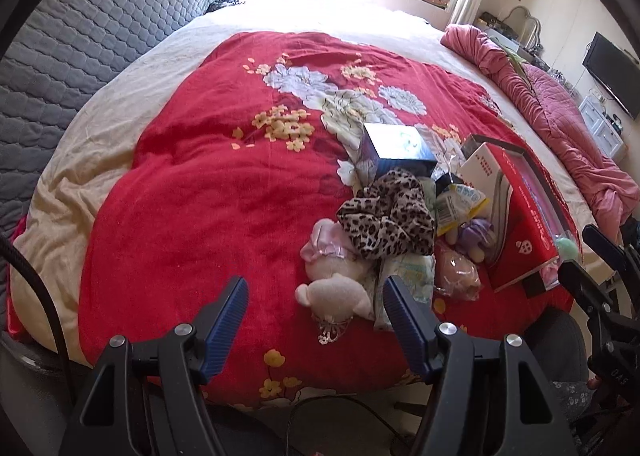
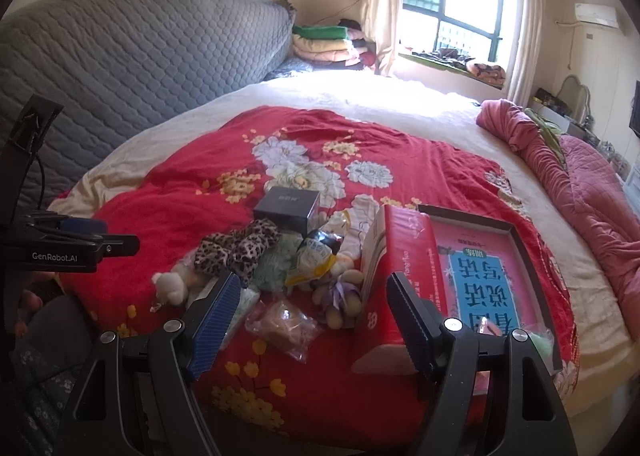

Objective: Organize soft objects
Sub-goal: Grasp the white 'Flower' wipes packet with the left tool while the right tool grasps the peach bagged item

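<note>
A pile of soft things lies on the red floral blanket (image 1: pixel 208 184). It holds a white plush bear in a pink dress (image 1: pixel 336 280), a leopard-print cloth (image 1: pixel 388 216), a purple plush doll (image 1: pixel 474 236), a bagged pink plush (image 1: pixel 458 272) and a yellow packet (image 1: pixel 460 204). My left gripper (image 1: pixel 316 300) is open and empty, just in front of the bear. My right gripper (image 2: pixel 312 296) is open and empty, above the bagged plush (image 2: pixel 286 326), with the purple doll (image 2: pixel 340 296), bear (image 2: pixel 172 286) and leopard cloth (image 2: pixel 236 246) beyond. The left gripper (image 2: pixel 100 244) shows at the left edge of the right wrist view.
A dark box (image 2: pixel 288 210) stands behind the pile. A red open box (image 2: pixel 404 256) with a pink book (image 2: pixel 486 284) lies to the right. A pink quilt (image 2: pixel 580 192) is bunched at the bed's right edge. A grey padded headboard (image 2: pixel 140 68) runs along the left.
</note>
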